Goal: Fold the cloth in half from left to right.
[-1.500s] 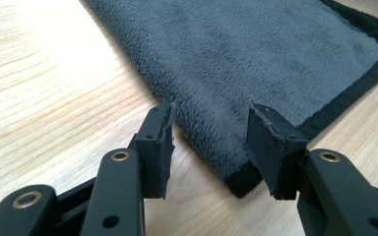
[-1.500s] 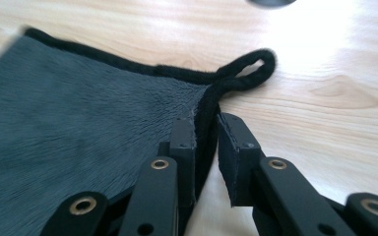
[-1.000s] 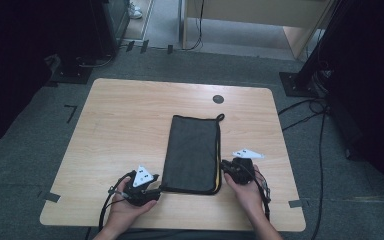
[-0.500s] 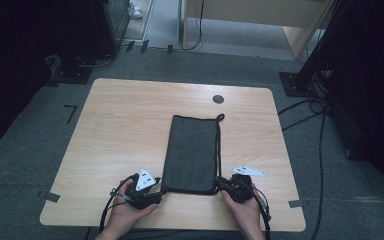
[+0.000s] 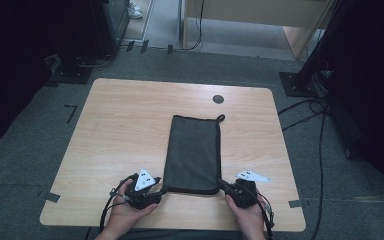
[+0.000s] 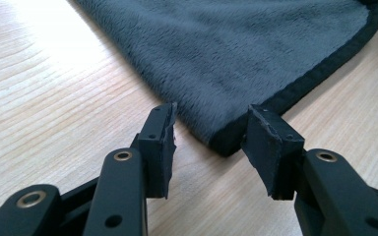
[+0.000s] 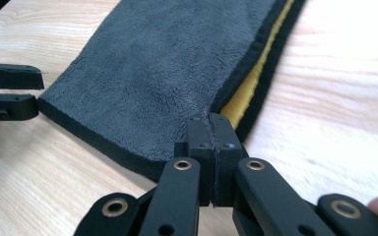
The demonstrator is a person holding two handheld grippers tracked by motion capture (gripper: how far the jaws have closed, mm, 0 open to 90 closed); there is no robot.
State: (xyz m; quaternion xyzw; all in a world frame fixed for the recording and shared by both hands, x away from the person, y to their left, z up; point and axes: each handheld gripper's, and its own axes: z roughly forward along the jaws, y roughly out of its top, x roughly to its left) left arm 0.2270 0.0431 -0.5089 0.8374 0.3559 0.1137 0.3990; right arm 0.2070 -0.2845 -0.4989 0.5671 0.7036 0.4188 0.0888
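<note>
Two grippers flank the dark cloth (image 5: 192,152) lying mid-table (image 5: 125,125), its near edge at six o'clock. Left gripper view: left gripper (image 6: 211,142) spread wide, the cloth's corner between its jaws. Right gripper view: right gripper (image 7: 211,147) clenched on the cloth's top layer, yellow lining (image 7: 248,93) at one o'clock.

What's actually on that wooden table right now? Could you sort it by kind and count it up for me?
Cloths: 1, the dark grey folded cloth with yellow showing inside its fold
Handheld grippers: 2, the left gripper and the right gripper, one at each near corner of the cloth
Round black spots set in the tabletop: 1, the black disc
Total: 4
</note>
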